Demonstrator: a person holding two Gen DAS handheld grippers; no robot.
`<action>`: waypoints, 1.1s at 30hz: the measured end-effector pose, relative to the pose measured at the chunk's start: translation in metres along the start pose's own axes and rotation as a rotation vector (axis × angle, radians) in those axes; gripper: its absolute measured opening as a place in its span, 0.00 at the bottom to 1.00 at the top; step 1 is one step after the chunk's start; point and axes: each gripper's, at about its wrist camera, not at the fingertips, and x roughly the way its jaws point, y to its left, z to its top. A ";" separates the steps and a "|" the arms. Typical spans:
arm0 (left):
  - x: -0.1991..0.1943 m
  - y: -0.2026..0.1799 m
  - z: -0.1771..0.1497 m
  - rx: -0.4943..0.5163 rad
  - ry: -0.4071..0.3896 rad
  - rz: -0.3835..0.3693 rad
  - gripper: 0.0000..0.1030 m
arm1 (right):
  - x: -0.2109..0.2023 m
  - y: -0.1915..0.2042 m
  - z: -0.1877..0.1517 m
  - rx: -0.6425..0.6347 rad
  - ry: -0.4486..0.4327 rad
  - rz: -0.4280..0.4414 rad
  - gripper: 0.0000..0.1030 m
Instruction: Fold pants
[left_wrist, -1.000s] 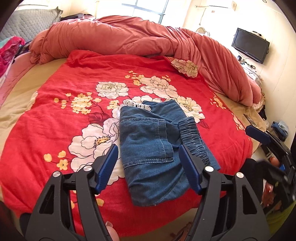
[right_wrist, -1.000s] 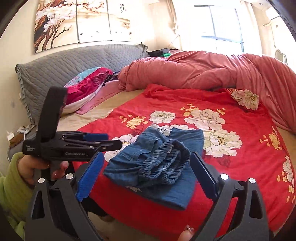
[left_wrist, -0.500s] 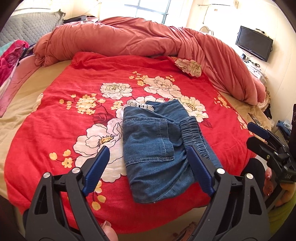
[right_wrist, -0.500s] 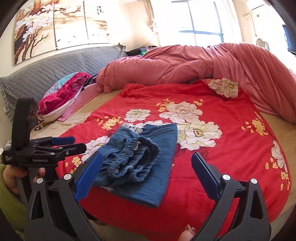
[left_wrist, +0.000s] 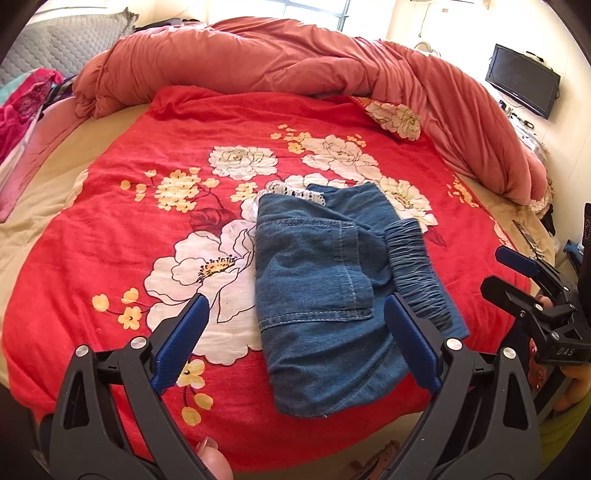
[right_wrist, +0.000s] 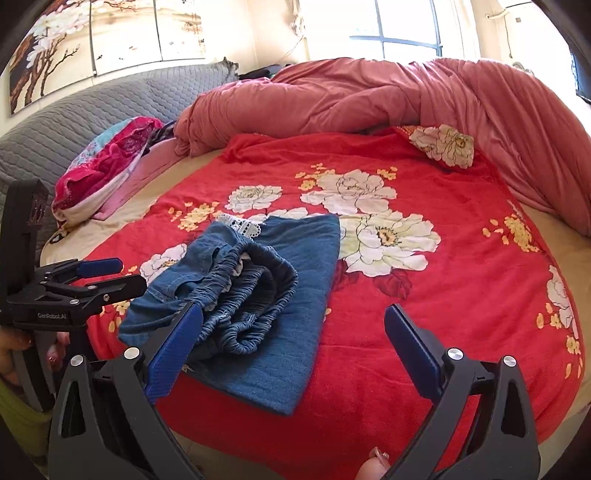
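Observation:
The blue denim pants (left_wrist: 317, 295) lie folded into a thick bundle on the red floral blanket (left_wrist: 147, 206), near the bed's front edge, with the elastic waistband (right_wrist: 251, 291) bunched on top. My left gripper (left_wrist: 293, 306) hovers just in front of the bundle. Its jaws are opening and its pads press on nothing. My right gripper (right_wrist: 293, 314) is wide open, and its left pad (right_wrist: 173, 350) overlaps the bundle's near corner in the view. Each gripper shows in the other's view: the right gripper (left_wrist: 506, 273) at the right edge, the left gripper (right_wrist: 118, 275) at the left edge.
A pink duvet (left_wrist: 295, 62) is bunched along the back and right of the bed. Pillows (right_wrist: 107, 158) and a grey quilted headboard (right_wrist: 74, 114) stand at the left. A TV (left_wrist: 521, 81) hangs on the right wall. A floral cushion (right_wrist: 443, 144) lies at the back right.
The left jaws have spread wider. The right gripper has shifted to the right and lower, so the pants now sit at the left of its view. The pants have not moved.

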 end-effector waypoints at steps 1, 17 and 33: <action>0.002 0.001 0.000 -0.004 0.004 0.005 0.87 | 0.004 -0.001 0.000 0.006 0.007 0.002 0.95; 0.052 0.016 -0.001 -0.084 0.081 -0.029 0.87 | 0.081 -0.030 0.004 0.197 0.224 0.176 0.95; 0.071 -0.003 0.004 -0.054 0.108 -0.071 0.65 | 0.109 -0.027 0.008 0.164 0.225 0.276 0.75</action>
